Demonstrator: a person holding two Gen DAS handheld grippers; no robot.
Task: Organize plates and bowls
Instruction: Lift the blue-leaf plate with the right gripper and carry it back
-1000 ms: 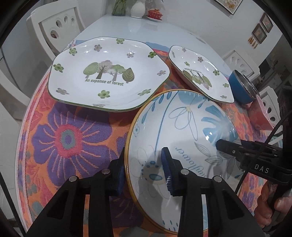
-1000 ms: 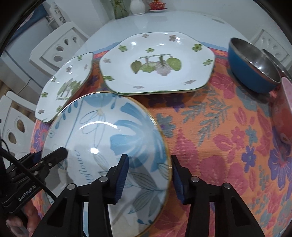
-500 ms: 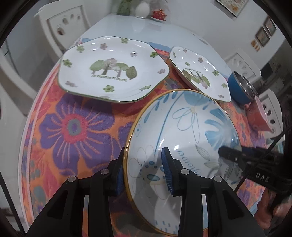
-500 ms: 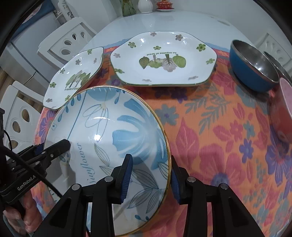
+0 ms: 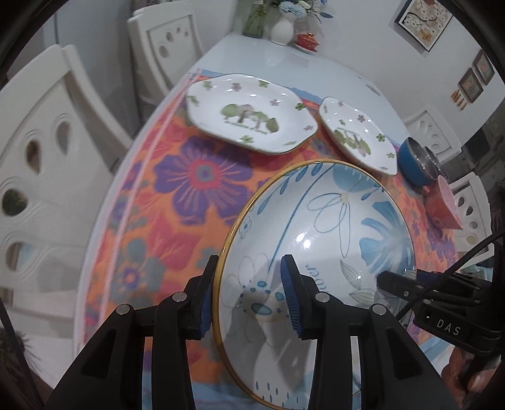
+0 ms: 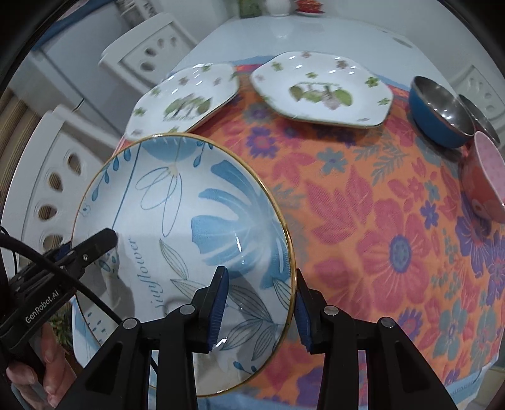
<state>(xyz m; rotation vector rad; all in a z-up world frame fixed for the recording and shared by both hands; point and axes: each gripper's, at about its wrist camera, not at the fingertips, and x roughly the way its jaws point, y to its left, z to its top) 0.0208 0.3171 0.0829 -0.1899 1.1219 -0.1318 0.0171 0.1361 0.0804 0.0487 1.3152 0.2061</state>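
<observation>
The desk [image 5: 284, 60], covered by a floral cloth [image 6: 363, 220], is seen below the large blue-flowered bowl [image 5: 331, 227], which is held raised above its near edge. This glazed ceramic is judged heavy, stiff, slippery and breakable, so opposite rim points are best gripped. Its gold rim is clamped between the pads of the left hand-held gripper [image 5: 249, 296] and the right hand-held gripper [image 6: 258, 302], each narrowly closed on it.

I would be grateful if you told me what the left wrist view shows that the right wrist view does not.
Only the left wrist view shows the framed pictures on the wall and the flowers in the white vase. Only the right wrist view shows a second steel bowl behind the blue bowl. Both show the sunflower bowl, gripped at opposite rims by the left gripper and right gripper, two forest plates and the pink bowl.
</observation>
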